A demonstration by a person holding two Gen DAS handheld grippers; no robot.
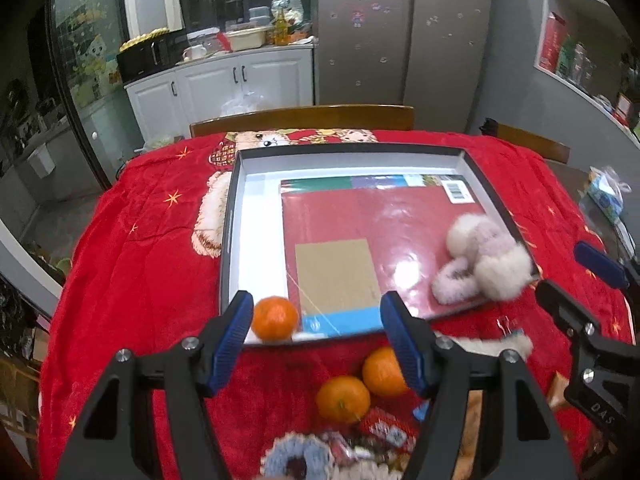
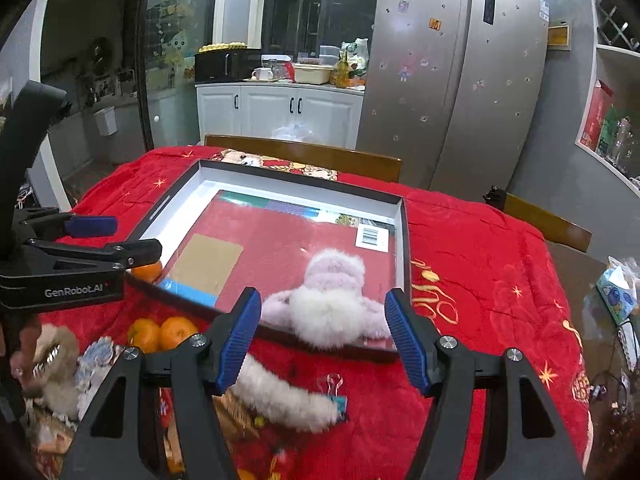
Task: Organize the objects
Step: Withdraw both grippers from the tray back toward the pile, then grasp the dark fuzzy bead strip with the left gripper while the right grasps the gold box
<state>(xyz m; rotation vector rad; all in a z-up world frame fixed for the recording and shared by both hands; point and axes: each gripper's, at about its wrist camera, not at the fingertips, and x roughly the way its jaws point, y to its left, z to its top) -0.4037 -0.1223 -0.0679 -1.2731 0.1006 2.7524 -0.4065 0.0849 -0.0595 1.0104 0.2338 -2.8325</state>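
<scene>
A shallow black-rimmed box [image 1: 234, 184] [image 2: 405, 240] lies on the red cloth, with a red book [image 1: 360, 216] [image 2: 272, 240] flat inside. One orange [image 1: 275, 318] [image 2: 147, 271] sits in the box's near left corner. A fluffy pink-white hair tie [image 1: 484, 260] [image 2: 328, 300] lies in the near right corner. My left gripper [image 1: 316, 320] is open, just above the near box edge, the orange by its left finger. My right gripper [image 2: 323, 320] is open and empty, its fingers either side of the fluffy tie. Two oranges [image 1: 360, 388] [image 2: 162, 334] lie on the cloth before the box.
Near the front edge lie a white fluffy strip [image 2: 280, 396], a binder clip [image 2: 332, 386], a grey-blue scrunchie [image 1: 296, 460], a brown fluffy clip [image 2: 56, 356] and snack packets [image 1: 384, 430]. Wooden chairs [image 1: 304, 118] stand behind the table. A tissue pack [image 2: 616, 292] lies at right.
</scene>
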